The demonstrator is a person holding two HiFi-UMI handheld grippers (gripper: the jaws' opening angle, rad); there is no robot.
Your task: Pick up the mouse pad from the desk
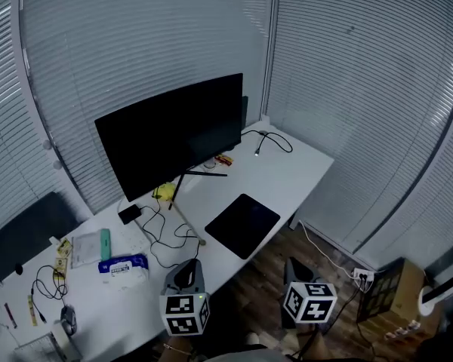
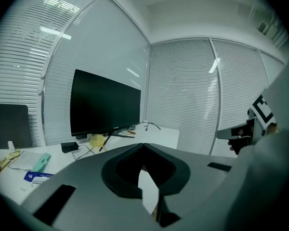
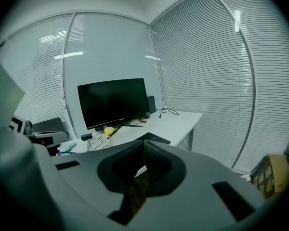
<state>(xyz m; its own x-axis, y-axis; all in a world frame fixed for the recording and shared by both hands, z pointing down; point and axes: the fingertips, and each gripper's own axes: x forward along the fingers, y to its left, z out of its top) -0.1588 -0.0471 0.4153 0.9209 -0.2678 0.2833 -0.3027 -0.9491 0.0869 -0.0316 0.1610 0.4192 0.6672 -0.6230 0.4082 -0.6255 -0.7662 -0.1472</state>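
Where two walls of closed slat blinds (image 1: 362, 89) met in a corner, a long white desk (image 1: 302, 168) stood along them. On the desk a wide black monitor (image 1: 174, 134) rested on a thin stand, and its screen was dark. The mouse pad (image 1: 243, 224), black and rectangular, lay flat on the desk in front of the monitor and a little to its right side. One corner of it reached the front edge of the desk. Nothing lay on it and nothing touched it.

On the wooden floor (image 1: 260, 281), to the right, stood a cardboard box (image 1: 400, 289), and near it lay a white power strip (image 1: 361, 276).

The left tongs (image 2: 143, 146) were pressed together with nothing between them. In the head view they hung over the front edge of the desk, near the pad but apart from it. The right tongs (image 3: 144, 142) were also pressed together and empty. They hung over the floor, just in front of the desk and of the pad.

Further to the left on the desk lay a blue and white pack (image 1: 124, 266), a small black adapter (image 1: 129, 214) with its black cable (image 1: 162, 236), and a yellow thing (image 1: 164, 192) at the foot of the monitor. Another thin cable (image 1: 275, 140) curled on the far right part of the desk.
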